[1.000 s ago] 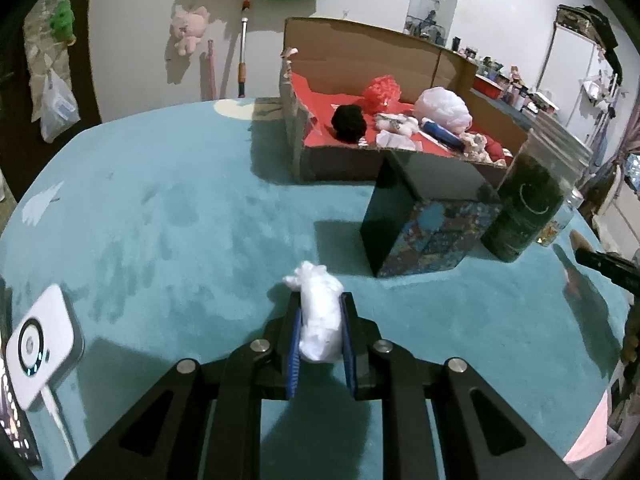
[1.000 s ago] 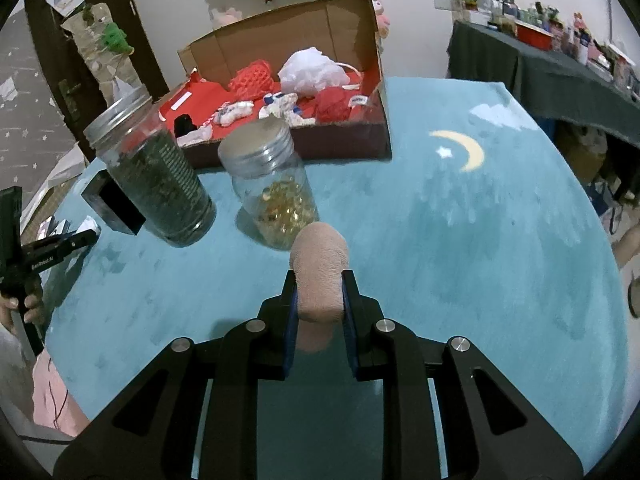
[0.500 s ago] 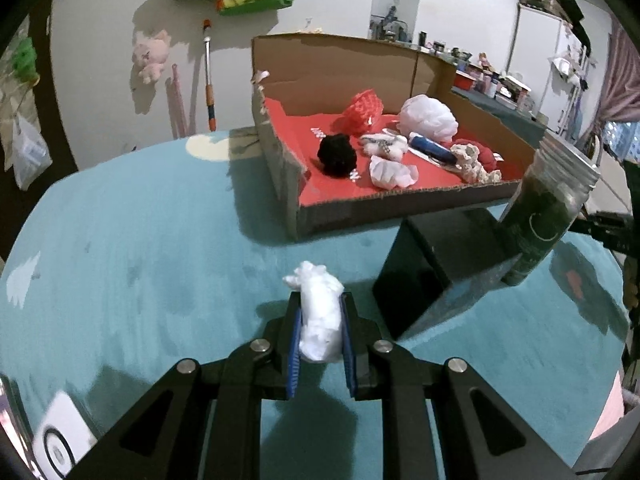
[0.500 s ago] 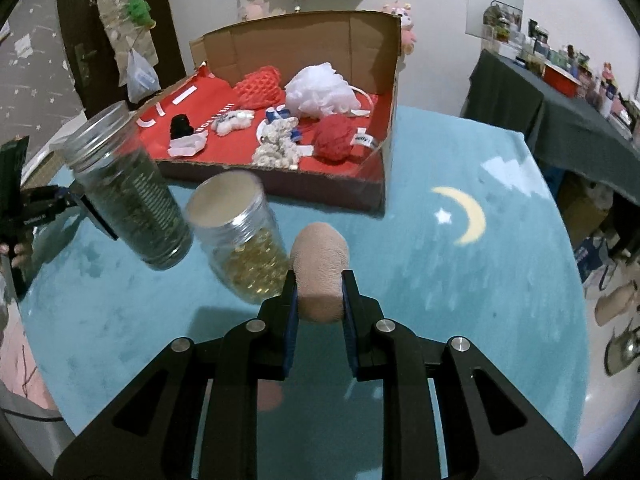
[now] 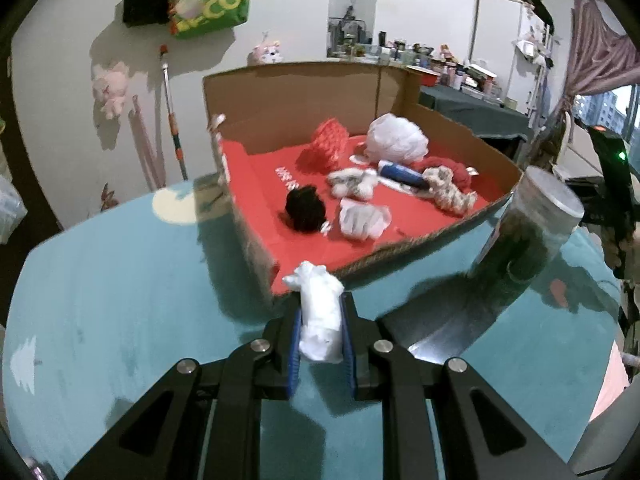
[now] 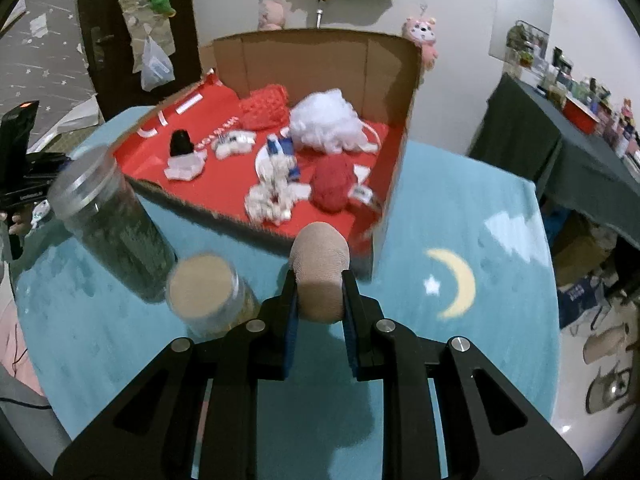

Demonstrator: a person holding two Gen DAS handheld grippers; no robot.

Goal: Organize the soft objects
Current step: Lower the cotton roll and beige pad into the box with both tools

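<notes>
In box: soft things already lie in the cardboard box [image 5: 440,236].
Left hand-held gripper [image 5: 320,332]: I clamp a white wad [image 5: 320,320] before the box.
Right hand-held gripper [image 6: 320,300]: I clamp a tan roll [image 6: 320,272] before the box; both remain to drop.

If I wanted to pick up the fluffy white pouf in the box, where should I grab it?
Probably from above, pinching the white pouf's puffy top. It sits against the cardboard box's tall back wall, with the red mesh ball close beside it on one side, so coming in sideways looks cramped. Its ruffles are soft and should squash between the fingers. Both grippers are full now.
</notes>
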